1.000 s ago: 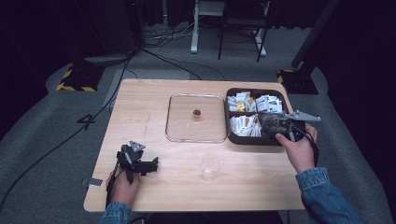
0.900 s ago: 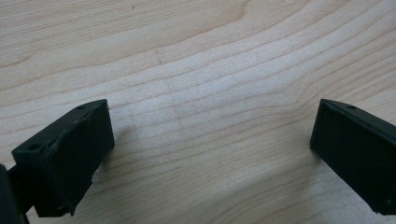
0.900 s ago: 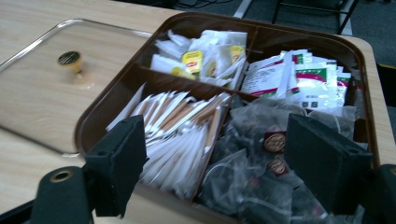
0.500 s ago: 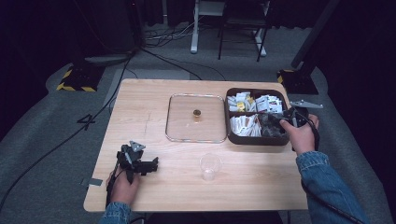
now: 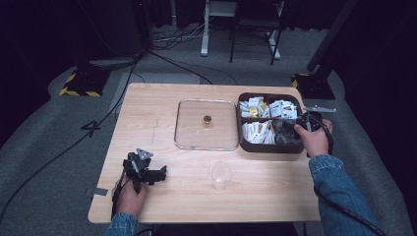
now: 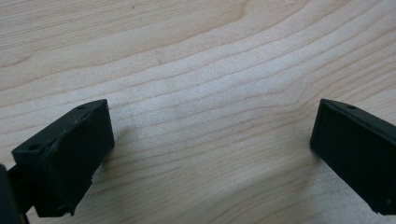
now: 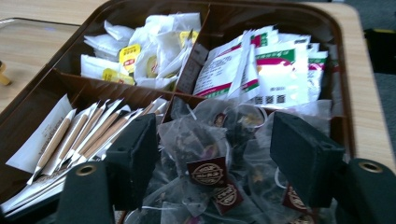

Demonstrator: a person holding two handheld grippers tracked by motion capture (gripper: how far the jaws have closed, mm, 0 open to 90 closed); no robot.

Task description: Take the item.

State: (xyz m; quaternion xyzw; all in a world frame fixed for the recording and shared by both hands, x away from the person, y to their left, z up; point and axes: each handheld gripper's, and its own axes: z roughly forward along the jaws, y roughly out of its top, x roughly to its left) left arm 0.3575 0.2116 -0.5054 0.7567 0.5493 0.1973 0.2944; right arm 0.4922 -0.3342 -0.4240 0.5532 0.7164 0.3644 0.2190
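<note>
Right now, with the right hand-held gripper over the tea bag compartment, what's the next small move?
Probably close the right hand-held gripper on the tea bag between its jaws: they have just been closing but the pads look short of pinching it, in the divided box.

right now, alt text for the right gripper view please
The right gripper, jaws closing but apart, straddles clear tea bags in the near compartment of a dark tray. Other compartments hold stick packets, white sachets and green-striped packets.

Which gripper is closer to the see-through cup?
Left. The left gripper rests on the table beside the cup, while the right gripper is farther off, over the brown box.
</note>
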